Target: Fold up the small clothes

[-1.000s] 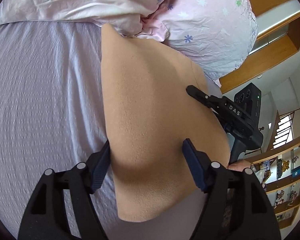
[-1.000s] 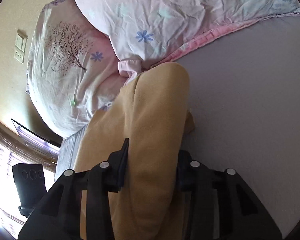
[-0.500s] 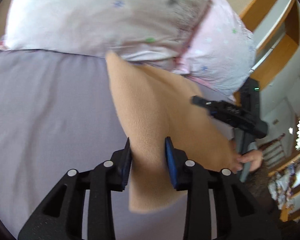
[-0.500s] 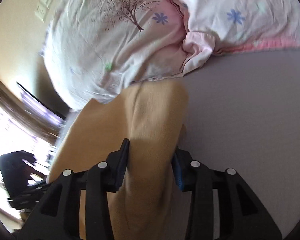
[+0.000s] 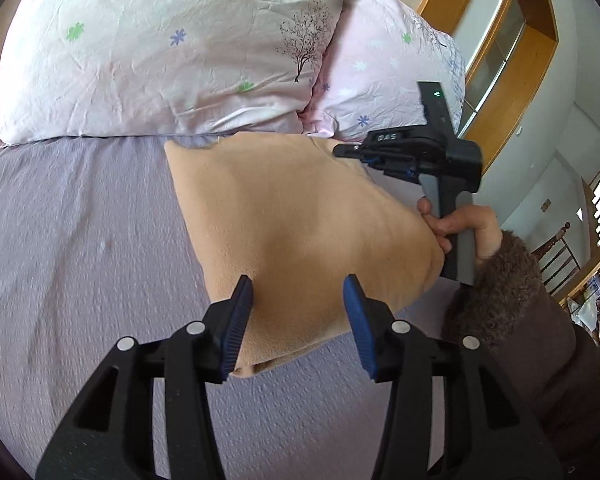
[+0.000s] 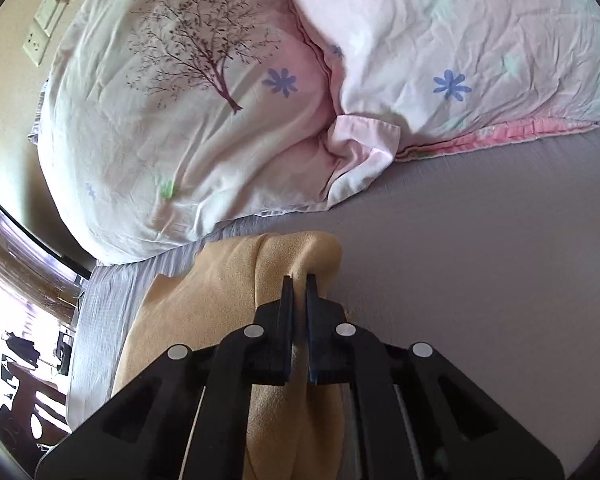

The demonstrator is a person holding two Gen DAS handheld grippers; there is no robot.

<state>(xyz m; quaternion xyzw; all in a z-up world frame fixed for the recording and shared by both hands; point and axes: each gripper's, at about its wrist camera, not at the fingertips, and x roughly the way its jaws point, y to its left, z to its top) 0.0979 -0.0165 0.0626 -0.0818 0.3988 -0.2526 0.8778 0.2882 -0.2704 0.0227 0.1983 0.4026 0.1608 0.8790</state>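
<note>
A tan fleece garment (image 5: 300,224) lies folded on the lilac bed sheet (image 5: 80,240), its far edge near the pillows. My left gripper (image 5: 298,292) is open, its blue pads on either side of the garment's near part, above it. My right gripper (image 6: 298,280) is shut on a raised fold of the tan garment (image 6: 228,292). In the left wrist view the right gripper (image 5: 340,151) is at the garment's far right corner, held by a hand in a brown fuzzy sleeve.
Two pink flowered pillows (image 5: 172,52) (image 6: 204,120) lie along the head of the bed. The lilac sheet (image 6: 480,260) stretches to the right of the garment. A wooden frame (image 5: 500,80) and shelves stand beyond the bed's right side.
My left gripper has opened and let go of the garment. My right gripper has closed tight on the fold. The garment now lies lower and nearer the pillows.
</note>
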